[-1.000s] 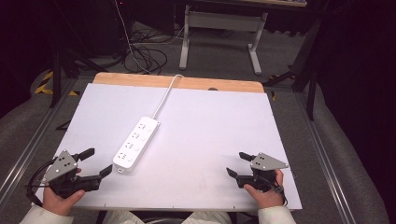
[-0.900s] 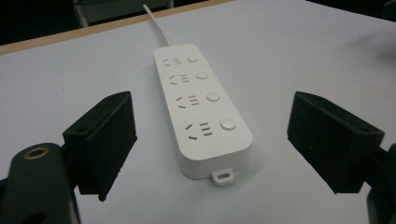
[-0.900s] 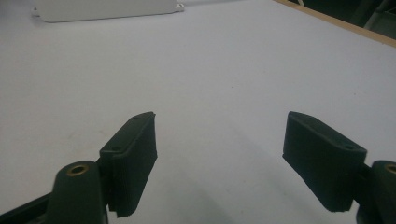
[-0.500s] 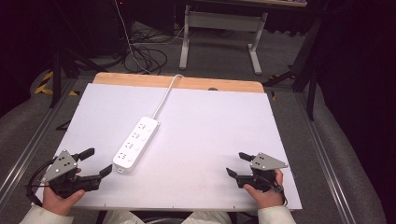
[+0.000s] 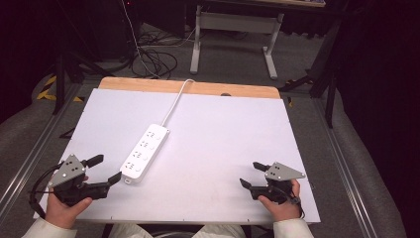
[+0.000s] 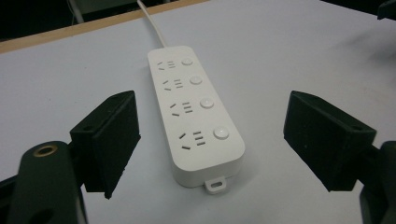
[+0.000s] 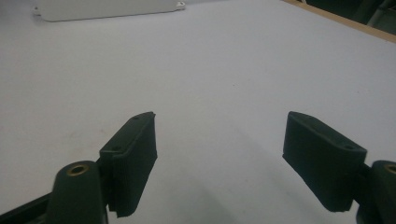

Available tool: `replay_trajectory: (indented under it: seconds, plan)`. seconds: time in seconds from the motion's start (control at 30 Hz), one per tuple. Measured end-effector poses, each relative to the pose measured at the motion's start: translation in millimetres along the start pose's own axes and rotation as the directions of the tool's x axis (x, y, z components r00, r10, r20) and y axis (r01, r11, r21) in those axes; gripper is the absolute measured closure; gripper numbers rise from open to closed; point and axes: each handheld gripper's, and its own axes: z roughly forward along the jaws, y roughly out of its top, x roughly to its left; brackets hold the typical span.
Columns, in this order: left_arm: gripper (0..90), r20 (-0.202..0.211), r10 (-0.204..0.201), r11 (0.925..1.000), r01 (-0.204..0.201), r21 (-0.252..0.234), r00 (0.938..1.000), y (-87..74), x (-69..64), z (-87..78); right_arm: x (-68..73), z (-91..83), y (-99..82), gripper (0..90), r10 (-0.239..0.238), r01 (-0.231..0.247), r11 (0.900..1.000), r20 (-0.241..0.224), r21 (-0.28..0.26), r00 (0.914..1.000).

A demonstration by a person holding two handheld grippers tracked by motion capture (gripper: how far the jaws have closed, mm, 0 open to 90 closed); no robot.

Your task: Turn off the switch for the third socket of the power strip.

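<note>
A white power strip [image 5: 144,151] with several sockets and round buttons lies slantwise on the white table top [image 5: 223,134]; its cord [image 5: 174,101] runs off over the far edge. My left gripper [image 5: 105,169] rests at the near left corner, open, its jaws pointing at the strip's near end. In the left gripper view the power strip [image 6: 196,109] lies just ahead between the spread jaws of the left gripper [image 6: 212,137], untouched. My right gripper [image 5: 251,174] sits at the near right, open and empty. The right gripper [image 7: 219,154] faces bare table, the strip's end [image 7: 102,8] far off.
A wooden strip [image 5: 198,88] borders the table's far edge. Beyond it, cables [image 5: 148,54] lie on the floor beside a grey desk frame [image 5: 233,29]. Metal rails [image 5: 341,163] run along both sides of the table.
</note>
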Motion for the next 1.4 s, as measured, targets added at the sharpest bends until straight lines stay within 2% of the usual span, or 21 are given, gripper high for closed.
replay_trajectory:
  seconds: [0.2, 0.37, 0.5, 1.4]
  plan:
    - [19.0, 0.017, 0.044, 0.9989, -0.044, 0.016, 0.9989, 16.5, -6.6, 5.8, 0.2, 0.3, 0.0, 26.1, 0.002, -0.002, 1.0, -0.003, 0.003, 1.0]
    - [19.2, 0.029, 0.053, 0.9985, -0.053, 0.014, 0.9982, 25.4, -9.8, 10.6, 0.0, 0.2, -0.1, 26.1, 0.0, 0.0, 1.0, -0.006, 0.002, 1.0]
    - [19.7, 0.022, 0.072, 0.9971, -0.073, 0.023, 0.9972, 32.7, -13.1, 17.5, 0.0, 0.4, -0.4, 26.1, 0.003, -0.003, 1.0, -0.013, 0.003, 0.9999]
    - [21.1, 0.087, 0.069, 0.9933, -0.076, 0.087, 0.9938, 52.9, -20.7, 58.3, 0.2, 0.5, -0.8, 26.1, 0.0, 0.001, 1.0, -0.028, 0.004, 0.9996]
